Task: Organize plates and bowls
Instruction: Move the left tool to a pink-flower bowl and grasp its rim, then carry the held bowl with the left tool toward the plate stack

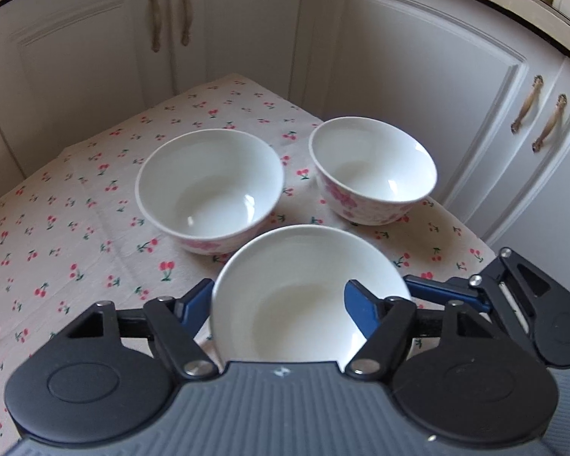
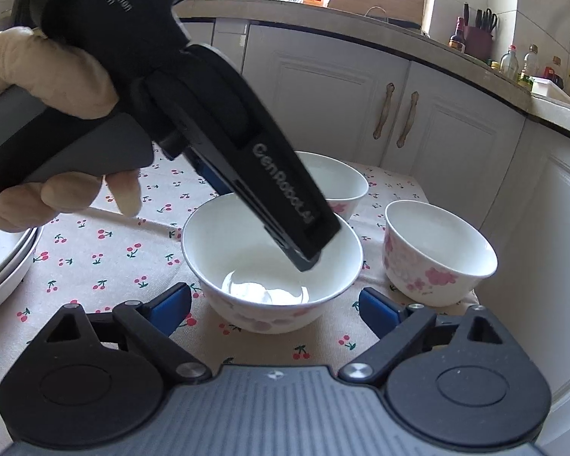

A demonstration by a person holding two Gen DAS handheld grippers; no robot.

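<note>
Left gripper clamped across the rim of the near bowl, one finger inside, one outside. Thin-edge pinch, glazed china, so likely to slip or tip on the lift. Right gripper wide open, holding nothing, straddling that same bowl on the cherry-print desk. Could clip the rim, or knock the small bowl close by on the right.

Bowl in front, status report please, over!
Left gripper straddles rim of near bowl, grip unclear. Right gripper open, flanking same bowl. Two more bowls behind, apart.
</note>
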